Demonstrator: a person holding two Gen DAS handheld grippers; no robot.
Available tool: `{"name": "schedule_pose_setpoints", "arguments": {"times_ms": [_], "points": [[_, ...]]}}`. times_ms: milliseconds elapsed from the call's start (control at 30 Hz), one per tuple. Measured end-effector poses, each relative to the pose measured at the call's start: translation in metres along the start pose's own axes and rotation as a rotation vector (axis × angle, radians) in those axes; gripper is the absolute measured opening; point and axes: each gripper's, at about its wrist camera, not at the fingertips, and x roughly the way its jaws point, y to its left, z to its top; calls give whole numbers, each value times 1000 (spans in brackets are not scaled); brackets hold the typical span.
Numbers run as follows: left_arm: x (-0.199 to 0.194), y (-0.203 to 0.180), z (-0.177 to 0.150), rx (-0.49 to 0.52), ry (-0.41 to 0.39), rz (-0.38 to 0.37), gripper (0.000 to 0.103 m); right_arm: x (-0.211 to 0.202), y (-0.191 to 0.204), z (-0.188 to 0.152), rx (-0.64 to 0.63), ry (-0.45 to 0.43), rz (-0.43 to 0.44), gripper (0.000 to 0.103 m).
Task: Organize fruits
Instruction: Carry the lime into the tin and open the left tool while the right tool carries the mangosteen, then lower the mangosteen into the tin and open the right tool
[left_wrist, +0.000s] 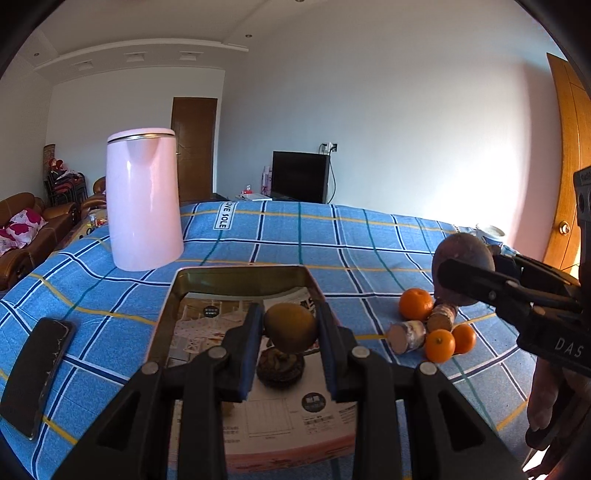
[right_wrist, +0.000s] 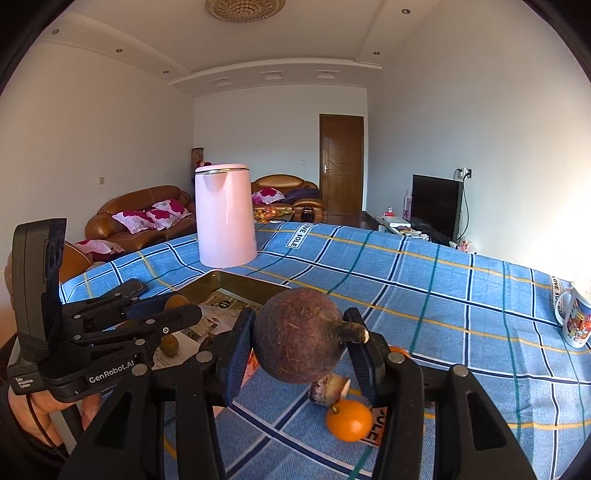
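Left gripper (left_wrist: 291, 328) is clamped on a brown kiwi (left_wrist: 291, 326), held above the tray (left_wrist: 243, 275), which is lined with printed paper. A dark fruit (left_wrist: 280, 365) lies in the tray below the kiwi. Right gripper (right_wrist: 301, 339) is clamped on a dark purple root (right_wrist: 295, 334), raised over the blue checked cloth (right_wrist: 443, 295) to the right of the tray. Three oranges (left_wrist: 415, 303) and two cut stubs (left_wrist: 406, 336) lie on the cloth beneath it. A pink kettle (left_wrist: 144, 199) stands behind the tray; a phone (left_wrist: 37, 373) lies left of it.
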Motion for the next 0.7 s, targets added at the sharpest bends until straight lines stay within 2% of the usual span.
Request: {"name": "schedule_pose_setpoints", "arguments": {"times_ms": [267, 533, 700], "points": [[12, 28, 4, -33, 31, 18, 31, 38, 25, 13, -20, 42, 59, 51], [27, 54, 11, -69, 75, 34, 31, 82, 46, 12, -44, 126, 94, 51], [37, 65, 11, -87, 118, 16, 31, 106, 56, 9, -66, 188, 93, 51]]}}
